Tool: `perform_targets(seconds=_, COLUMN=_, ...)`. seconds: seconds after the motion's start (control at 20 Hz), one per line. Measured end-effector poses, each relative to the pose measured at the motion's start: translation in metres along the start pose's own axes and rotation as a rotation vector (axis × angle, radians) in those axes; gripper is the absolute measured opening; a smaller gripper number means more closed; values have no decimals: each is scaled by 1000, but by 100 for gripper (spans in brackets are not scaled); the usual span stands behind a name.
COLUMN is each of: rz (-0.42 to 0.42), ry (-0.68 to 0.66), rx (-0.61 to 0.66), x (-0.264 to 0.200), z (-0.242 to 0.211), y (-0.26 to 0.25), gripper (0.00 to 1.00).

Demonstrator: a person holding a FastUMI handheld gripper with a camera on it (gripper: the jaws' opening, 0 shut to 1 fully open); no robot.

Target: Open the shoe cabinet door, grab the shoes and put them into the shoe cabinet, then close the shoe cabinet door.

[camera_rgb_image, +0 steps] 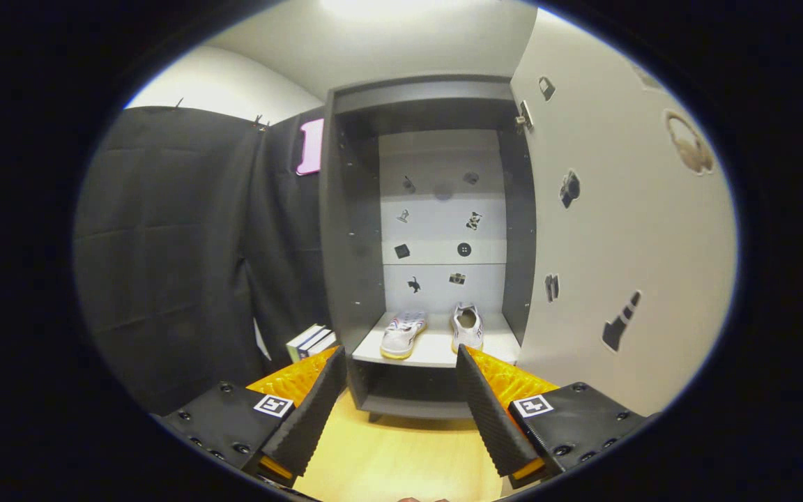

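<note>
Gripper (399, 366) released, fingers spread wide with nothing between them, shoe cabinet (429, 244) beyond them with its door (624, 230) swung open ahead of the right finger, 2 shoes (402, 334) (468, 326) side by side on the shelf (436, 350) just beyond the fingertips, books (311, 341) by the left fingertip, floor (401, 453) below.

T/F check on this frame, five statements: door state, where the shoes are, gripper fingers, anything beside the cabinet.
1. The cabinet door is closed. False: it stands swung open to the right of the shoe cabinet.
2. Both shoes sit on the cabinet's shelf. True.
3. The gripper is shut on a shoe. False: its fingers are spread apart with nothing between them, short of the shelf.
4. Books stand on the floor left of the cabinet. True.
5. The shoes lie on the wooden floor. False: both are on the shelf.
</note>
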State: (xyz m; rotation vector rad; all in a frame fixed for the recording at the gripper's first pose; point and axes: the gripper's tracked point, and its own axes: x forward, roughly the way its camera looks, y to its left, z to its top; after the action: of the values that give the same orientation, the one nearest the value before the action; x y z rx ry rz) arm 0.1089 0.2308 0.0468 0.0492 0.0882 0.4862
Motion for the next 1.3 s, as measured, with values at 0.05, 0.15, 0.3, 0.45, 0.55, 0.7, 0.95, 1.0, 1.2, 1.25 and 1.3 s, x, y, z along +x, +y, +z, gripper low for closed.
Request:
perform_targets(seconds=0.05, rz=14, ry=-16, rx=-22, x=-19, z=1, y=4, gripper=99)
perform_targets(seconds=0.15, rz=-4, ry=-47, rx=-81, x=-56, z=3, y=-2, gripper=99)
perform_targets(seconds=0.3, rz=60, ry=-45, rx=-36, x=-97, z=-15, y=7, gripper=98)
perform_targets(seconds=0.45, rz=93, ry=-70, rx=-81, x=-132, z=-19, y=-27, gripper=98)
perform_targets(seconds=0.55, rz=103, ry=-68, rx=-74, x=-152, z=-23, y=-60, gripper=98)
perform_targets(seconds=0.7, rz=78, ry=-63, rx=-55, x=-177, z=-25, y=-118, gripper=98)
perform_targets(seconds=0.95, rz=-20, ry=-68, rx=14, x=-186, z=-12, y=-190, gripper=98)
perform_targets(seconds=1.0, rz=-28, ry=-71, rx=23, x=-184, z=-10, y=-202, gripper=98)
perform_targets(seconds=1.2, rz=-77, ry=-64, rx=40, x=-171, z=-10, y=-250, gripper=98)
perform_targets(seconds=1.25, rz=-89, ry=-63, rx=55, x=-166, z=-12, y=-259, gripper=98)
perform_targets(seconds=1.3, rz=-101, ry=-62, rx=66, x=-159, z=-12, y=-268, gripper=98)
